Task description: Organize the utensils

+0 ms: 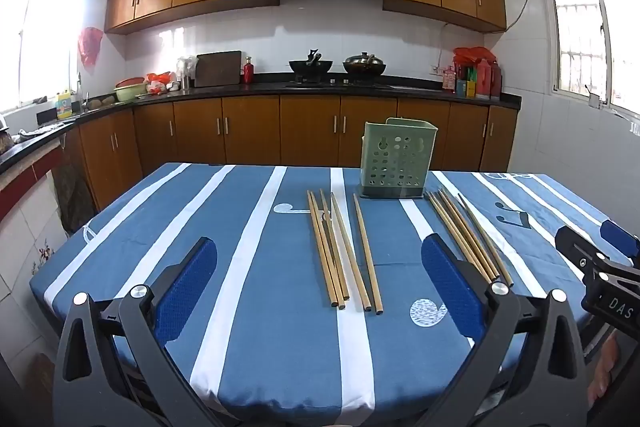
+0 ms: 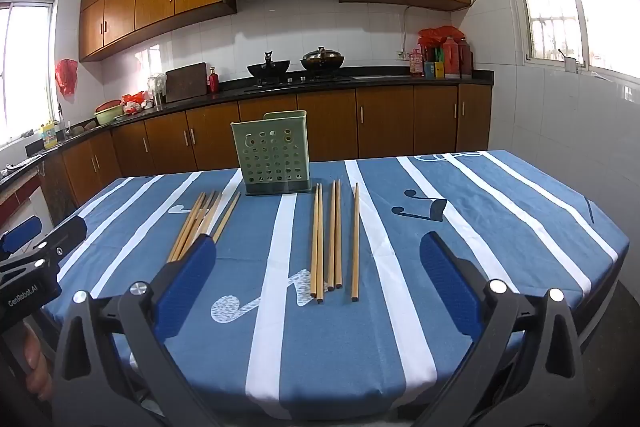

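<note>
Both my grippers, left (image 1: 320, 279) and right (image 2: 320, 279), hang spread and empty over the table's (image 1: 248, 347) near edge. Two chopstick bundles, left (image 1: 344, 251) and right (image 2: 334, 241), lie mid-table; the holder (image 1: 394, 157) stands toward the far edge. I'd drop low, pinch one bundle squarely mid-length, keeping sticks together.
</note>
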### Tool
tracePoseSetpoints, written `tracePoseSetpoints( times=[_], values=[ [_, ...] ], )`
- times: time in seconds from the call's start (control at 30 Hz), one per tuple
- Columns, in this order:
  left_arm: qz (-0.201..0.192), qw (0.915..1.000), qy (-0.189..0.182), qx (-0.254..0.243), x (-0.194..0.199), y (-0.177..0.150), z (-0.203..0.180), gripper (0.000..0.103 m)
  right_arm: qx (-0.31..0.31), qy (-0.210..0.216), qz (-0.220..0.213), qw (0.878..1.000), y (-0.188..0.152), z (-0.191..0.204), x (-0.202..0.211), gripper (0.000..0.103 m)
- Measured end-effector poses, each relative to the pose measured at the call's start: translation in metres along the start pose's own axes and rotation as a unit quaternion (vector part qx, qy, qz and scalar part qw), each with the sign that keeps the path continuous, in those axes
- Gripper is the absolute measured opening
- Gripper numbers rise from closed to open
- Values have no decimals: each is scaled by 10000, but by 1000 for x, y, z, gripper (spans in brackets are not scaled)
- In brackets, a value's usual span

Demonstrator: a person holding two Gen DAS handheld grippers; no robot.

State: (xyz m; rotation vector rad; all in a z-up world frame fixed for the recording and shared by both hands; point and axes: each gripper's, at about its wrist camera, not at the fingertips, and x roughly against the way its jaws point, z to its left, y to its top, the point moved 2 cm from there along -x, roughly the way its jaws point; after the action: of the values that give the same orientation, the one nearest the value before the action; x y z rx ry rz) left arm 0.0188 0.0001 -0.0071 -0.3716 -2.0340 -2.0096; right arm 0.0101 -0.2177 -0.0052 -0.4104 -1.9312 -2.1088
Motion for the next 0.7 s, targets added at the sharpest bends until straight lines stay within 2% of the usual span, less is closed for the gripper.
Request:
tracePoseSetpoints(
  times=[0.7],
  values=[
    [-12, 10000, 8, -17, 0, 0, 0, 101, 1, -1, -1, 10000, 0, 1, 0, 99]
  ],
)
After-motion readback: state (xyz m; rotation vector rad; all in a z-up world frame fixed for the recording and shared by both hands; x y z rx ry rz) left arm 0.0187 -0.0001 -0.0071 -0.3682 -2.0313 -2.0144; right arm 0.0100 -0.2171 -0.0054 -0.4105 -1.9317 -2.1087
